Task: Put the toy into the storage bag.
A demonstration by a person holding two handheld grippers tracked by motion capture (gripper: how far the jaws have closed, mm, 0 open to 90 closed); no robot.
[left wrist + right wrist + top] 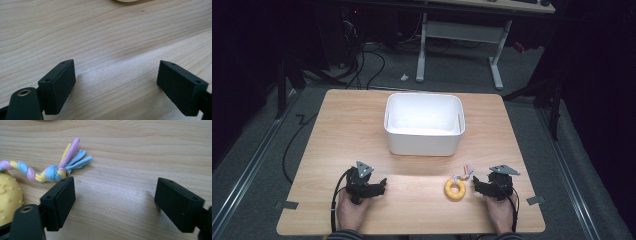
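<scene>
The yellow knobbly rubber ring toy (455,189) with its braided pastel rope tail (47,171) lies on the pale wooden counter (412,210), near the front edge and right of centre. In my right gripper view the ring's studded flank sits at about nine o'clock, just outside my left jaw, and the rope's frayed tassel fans out toward eleven o'clock. My right gripper (479,186) rests just beside the toy, at its three o'clock in the high view, jaws spread wide with nothing between them but bare wood. My left gripper (379,187) sits well apart at the toy's nine o'clock, also wide open and empty. The white rectangular plastic bin (424,142) stands at twelve o'clock from the toy, nearer the counter's middle, and looks empty.

I judge this to be the approach before the pick-up: nothing is grasped yet. Next I would need to swing the right gripper toward the ring or the rope knot so it falls between the jaws, then close and carry it to the bin.
</scene>
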